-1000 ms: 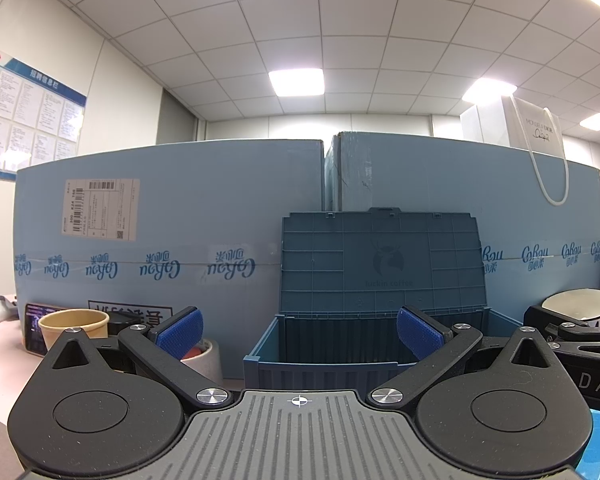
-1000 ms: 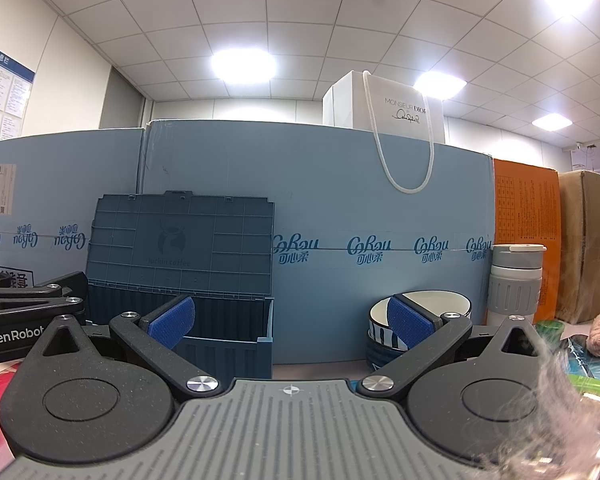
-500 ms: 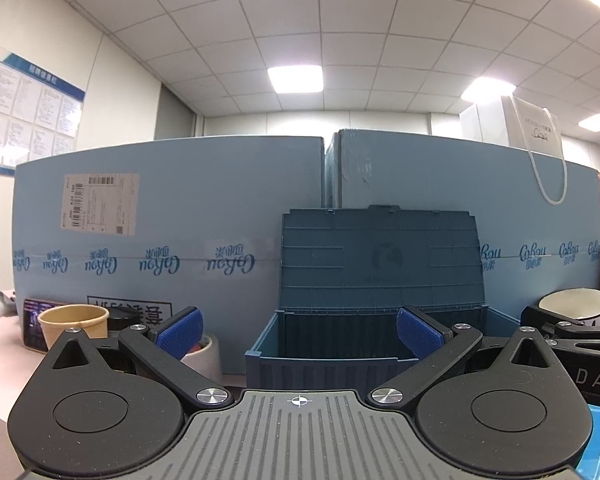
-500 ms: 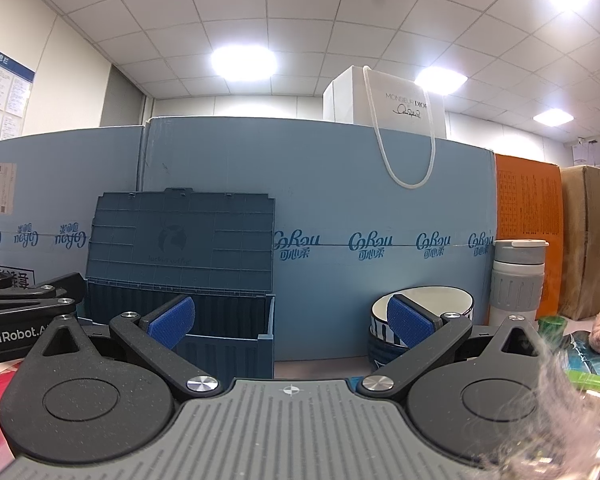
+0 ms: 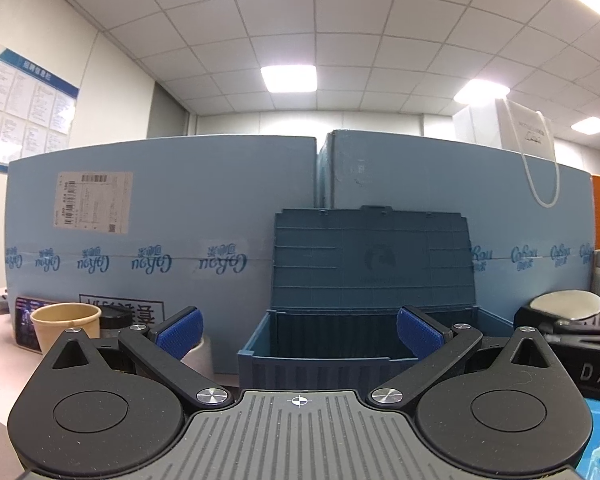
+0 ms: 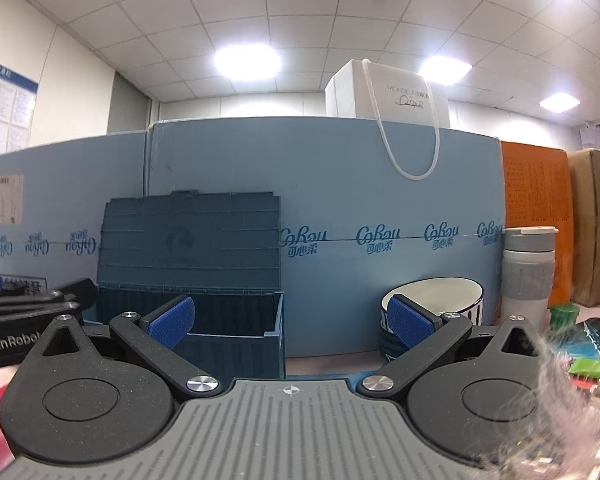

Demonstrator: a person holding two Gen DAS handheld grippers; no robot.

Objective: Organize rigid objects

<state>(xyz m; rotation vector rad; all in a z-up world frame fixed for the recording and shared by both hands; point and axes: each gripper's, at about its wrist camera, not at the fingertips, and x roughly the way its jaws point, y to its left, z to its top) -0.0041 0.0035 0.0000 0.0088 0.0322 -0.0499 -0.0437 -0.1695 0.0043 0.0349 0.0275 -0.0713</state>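
A dark blue plastic crate (image 5: 316, 356) with its lid raised stands straight ahead of my left gripper (image 5: 298, 330), which is open and holds nothing. The same crate (image 6: 228, 320) shows at the left of the right wrist view. My right gripper (image 6: 292, 320) is open and empty too, aimed between the crate and a striped white bowl (image 6: 440, 300). A grey-and-white flask (image 6: 528, 276) stands right of the bowl. A paper cup (image 5: 66, 326) and a dark jar (image 5: 114, 322) sit at the left in the left wrist view.
A wall of light blue cartons (image 5: 160, 240) closes off the back, with a white paper bag (image 6: 388, 92) on top. Orange and brown boxes (image 6: 536, 216) stand at the far right. A green bottle cap (image 6: 564, 314), green tube (image 6: 592, 368) and pale fur lie near the right gripper.
Both views have tipped slightly downward and shifted a little; the crate and bowl sit a touch lower in frame. Both grippers stay open and empty.
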